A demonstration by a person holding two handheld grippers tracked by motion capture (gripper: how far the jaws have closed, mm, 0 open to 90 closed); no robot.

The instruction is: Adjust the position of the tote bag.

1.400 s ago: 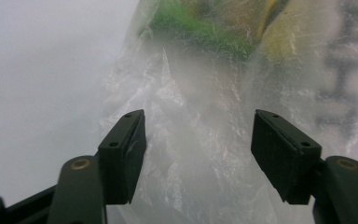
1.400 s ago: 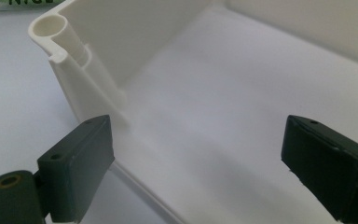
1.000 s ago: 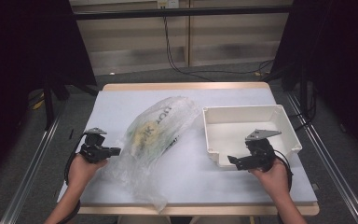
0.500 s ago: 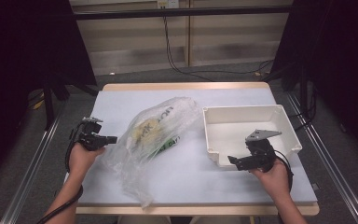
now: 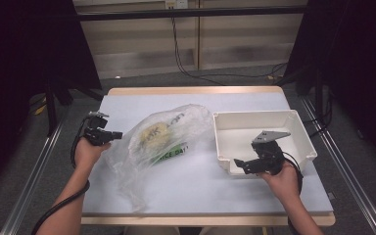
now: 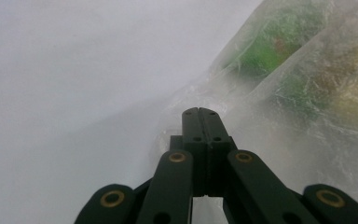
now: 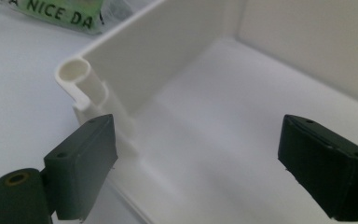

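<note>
Lying across the middle of the pale grey-topped bench: a crinkled clear plastic bag with yellowish contents and a green printed label, its loose tail trailing toward the near edge. Beside it on the right, just apart from the bag, a white rectangular plastic tub, open at the top and bare inside. Left gripper held at the bag's left edge, hand behind it; in the left gripper view the fingers pressed fully together, tips against the crumpled film at the bag's edge, though whether any film is pinched between them cannot be told. Right gripper at the tub's near left corner, grey three-cornered plate on top, hand below it; in the right gripper view the fingers spread wide, one outside the tub's rounded corner post, the other over the tub's interior, gripping nothing.
</note>
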